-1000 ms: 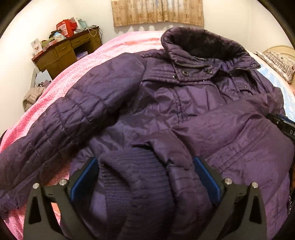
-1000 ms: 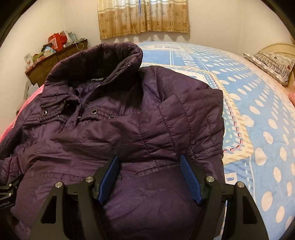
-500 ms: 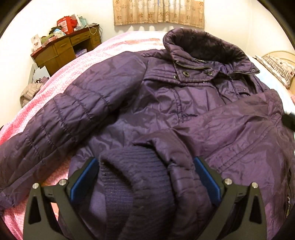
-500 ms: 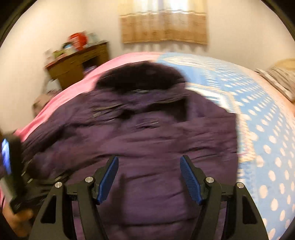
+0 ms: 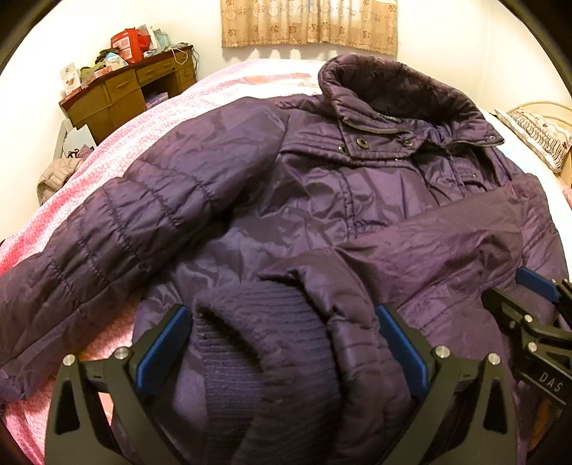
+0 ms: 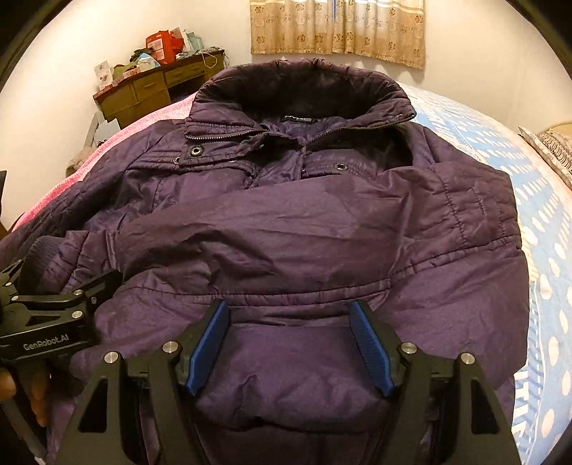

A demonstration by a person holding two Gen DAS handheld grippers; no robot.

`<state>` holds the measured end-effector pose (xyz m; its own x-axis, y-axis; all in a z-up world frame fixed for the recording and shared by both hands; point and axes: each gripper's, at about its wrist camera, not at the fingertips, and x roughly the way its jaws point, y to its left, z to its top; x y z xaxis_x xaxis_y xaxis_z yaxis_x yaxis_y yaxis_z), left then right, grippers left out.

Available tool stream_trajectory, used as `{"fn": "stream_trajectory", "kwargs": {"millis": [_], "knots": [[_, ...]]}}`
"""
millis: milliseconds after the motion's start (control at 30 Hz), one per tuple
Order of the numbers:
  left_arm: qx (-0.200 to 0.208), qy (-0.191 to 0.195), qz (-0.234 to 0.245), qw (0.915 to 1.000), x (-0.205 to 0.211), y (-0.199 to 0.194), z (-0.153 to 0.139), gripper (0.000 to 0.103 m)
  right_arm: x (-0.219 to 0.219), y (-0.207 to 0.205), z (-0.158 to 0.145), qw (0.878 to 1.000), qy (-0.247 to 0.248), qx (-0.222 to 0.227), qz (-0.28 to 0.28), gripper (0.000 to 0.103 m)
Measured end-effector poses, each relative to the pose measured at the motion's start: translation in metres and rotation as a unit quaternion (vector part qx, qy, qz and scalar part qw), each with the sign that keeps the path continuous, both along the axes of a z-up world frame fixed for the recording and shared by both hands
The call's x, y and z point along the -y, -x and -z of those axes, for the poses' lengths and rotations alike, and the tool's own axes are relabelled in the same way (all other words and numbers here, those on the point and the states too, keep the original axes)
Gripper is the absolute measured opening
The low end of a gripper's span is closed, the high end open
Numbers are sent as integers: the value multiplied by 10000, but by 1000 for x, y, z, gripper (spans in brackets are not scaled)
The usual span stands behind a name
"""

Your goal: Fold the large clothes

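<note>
A purple padded jacket (image 5: 357, 200) lies front-up across a bed (image 5: 228, 82), its collar (image 6: 300, 89) toward the far edge by the curtain (image 6: 336, 28). One sleeve (image 6: 286, 229) is folded across the chest. The left gripper (image 5: 282, 343) has its blue fingers (image 5: 161, 347) spread wide around that sleeve's ribbed knit cuff (image 5: 271, 343); the bulky cuff fills the gap, though whether the pads actually press it is hard to judge. The right gripper (image 6: 289, 343) hovers near the bed's near edge with its fingers (image 6: 207, 347) held well apart over the jacket's lower front, gripping nothing. A wooden desk (image 5: 132, 89) stands by the far left corner.
</note>
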<state>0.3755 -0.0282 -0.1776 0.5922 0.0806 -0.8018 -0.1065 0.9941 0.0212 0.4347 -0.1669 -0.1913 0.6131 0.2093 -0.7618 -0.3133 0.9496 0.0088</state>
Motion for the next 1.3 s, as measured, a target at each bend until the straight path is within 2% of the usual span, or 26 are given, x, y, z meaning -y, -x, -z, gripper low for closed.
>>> {"fn": "stream_trajectory", "kwargs": {"millis": [300,400,433,500,600,633,700,767,800,833,900,1000,1067,1133,1200,1300], "knots": [[49,100,5,9999,-2,1,-1,103,-4,-3,1,10000,52,25,-9,72],[78,494,87,9987,-12,5,-7,103,-6,-3,1,9999,110,46,-5,72],[120,669,129,9976,-17,9,-12,103,-6,-3,1,9999,110,52,-3,72],[206,705,159,9972,-21,19,-22,103,-6,-3,2,9999,115,59,-1,72],[522,578,238,9967,-27,46,-43,103,-7,-2,1,9999,129,74,9,72],[637,456,192,9967,-33,61,-51,103,-7,-2,0,9999,108,61,13,72],[746,447,112,9961,-49,84,-62,103,-7,-1,-7,9999,139,16,77,72],[882,399,-76,9953,-69,107,-71,103,-6,9,-24,9994,-9,45,355,72],[979,341,-244,9943,-85,122,-76,103,-8,16,-35,9988,-304,143,354,72],[1061,305,-431,9930,-101,135,-78,103,-13,24,-43,9981,-498,243,262,72],[1170,290,-862,9890,-132,159,-82,103,-40,37,-49,9985,-382,343,-174,74],[1152,110,-1446,9827,-174,189,-79,103,-72,40,-30,9976,-126,151,-666,74],[1189,15,-1732,9777,-195,201,-78,103,-81,36,-11,9978,110,23,-659,74],[1238,-43,-2050,9709,-218,214,-79,103,-80,35,-7,9978,87,15,-659,74],[1246,96,-2394,9628,-246,227,-78,103,-78,34,-6,9977,31,-2,-671,75],[1179,792,-2740,9512,-279,237,-69,100,-76,36,-5,9977,2,79,-671,75]]}}
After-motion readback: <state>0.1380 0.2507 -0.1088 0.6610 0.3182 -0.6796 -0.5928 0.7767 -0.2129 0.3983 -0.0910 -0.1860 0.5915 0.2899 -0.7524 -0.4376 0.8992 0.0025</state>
